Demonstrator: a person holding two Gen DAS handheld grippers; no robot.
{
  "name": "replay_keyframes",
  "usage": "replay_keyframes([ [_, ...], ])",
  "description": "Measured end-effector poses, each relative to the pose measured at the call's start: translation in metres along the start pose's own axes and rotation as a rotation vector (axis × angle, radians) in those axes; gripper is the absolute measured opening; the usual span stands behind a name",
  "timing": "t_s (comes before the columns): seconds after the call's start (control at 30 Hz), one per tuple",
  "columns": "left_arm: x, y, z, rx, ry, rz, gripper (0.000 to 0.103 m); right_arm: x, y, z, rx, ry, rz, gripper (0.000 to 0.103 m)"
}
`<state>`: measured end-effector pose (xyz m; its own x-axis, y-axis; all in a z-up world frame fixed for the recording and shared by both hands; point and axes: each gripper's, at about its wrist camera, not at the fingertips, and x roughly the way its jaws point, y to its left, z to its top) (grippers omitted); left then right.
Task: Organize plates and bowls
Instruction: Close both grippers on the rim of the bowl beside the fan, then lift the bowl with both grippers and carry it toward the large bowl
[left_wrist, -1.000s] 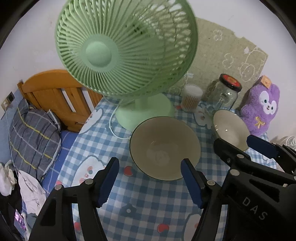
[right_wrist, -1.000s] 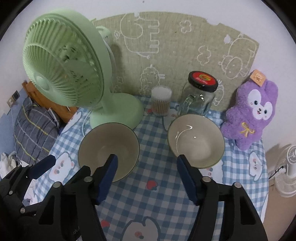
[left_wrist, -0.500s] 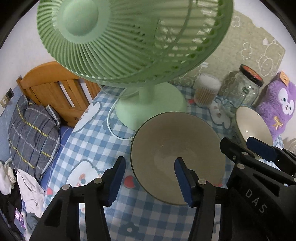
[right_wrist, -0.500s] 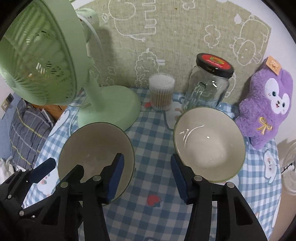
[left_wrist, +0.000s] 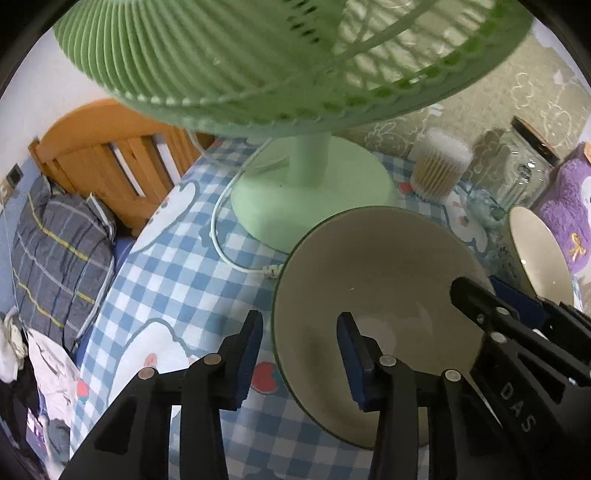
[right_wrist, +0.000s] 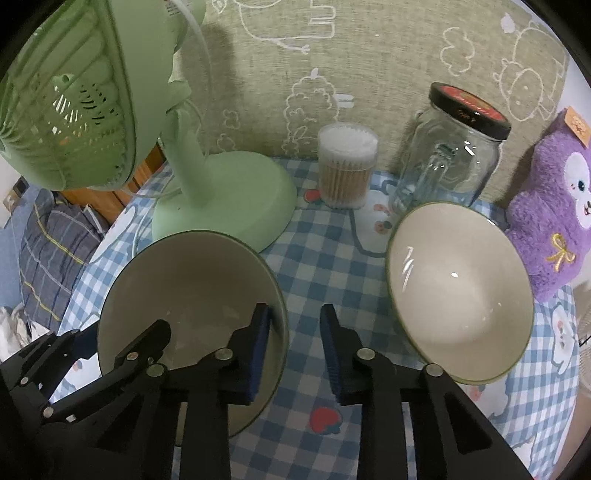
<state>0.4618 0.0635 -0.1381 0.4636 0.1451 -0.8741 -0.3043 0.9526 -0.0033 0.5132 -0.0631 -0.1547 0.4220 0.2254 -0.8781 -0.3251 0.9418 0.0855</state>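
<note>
Both hand-held grippers point steeply down at the checked surface (right_wrist: 317, 258), side by side. The left hand-held gripper (left_wrist: 300, 354) straddles the near-left rim of the left bowl (left_wrist: 376, 288): one pad outside the wall, the other inside, with a visible gap on each side, so not clamped. The right hand-held gripper (right_wrist: 295, 347) straddles the same bowl's right rim, left pad inside it, right pad over bare cloth; I can't tell if the pad touches the wall. Both sets of jaws have just been closing. The right bowl (right_wrist: 458, 291) sits apart, nearer the right edge, in front of the glass jar (right_wrist: 454, 147) and beside the purple plush (right_wrist: 554, 206). Compared with a second ago, both grippers are lower and closer to the bowl, and the green fan (left_wrist: 280, 59) looms bigger.
</note>
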Motion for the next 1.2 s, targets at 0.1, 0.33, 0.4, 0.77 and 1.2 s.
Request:
replay_keyframes([
  [0.1,0.005,0.002,0.001,-0.004,0.008,0.001,0.037,0.001,0.002,0.000,-0.007,-0.006,-0.004,0.025],
  [0.33,0.011,0.008,0.003,-0.036,0.029,-0.032,0.024,0.005,0.004,0.002,0.016,-0.013,0.017,0.020],
  [0.4,0.011,0.008,0.004,-0.037,0.036,-0.041,0.021,0.005,0.003,0.003,0.024,-0.008,0.027,0.018],
  [0.77,0.008,0.005,0.003,-0.043,0.058,-0.066,0.011,0.001,0.002,0.001,0.039,0.013,0.044,0.015],
  [1.2,-0.010,-0.005,-0.017,0.001,0.075,-0.059,0.011,-0.019,-0.005,-0.023,0.038,0.034,0.035,0.015],
])
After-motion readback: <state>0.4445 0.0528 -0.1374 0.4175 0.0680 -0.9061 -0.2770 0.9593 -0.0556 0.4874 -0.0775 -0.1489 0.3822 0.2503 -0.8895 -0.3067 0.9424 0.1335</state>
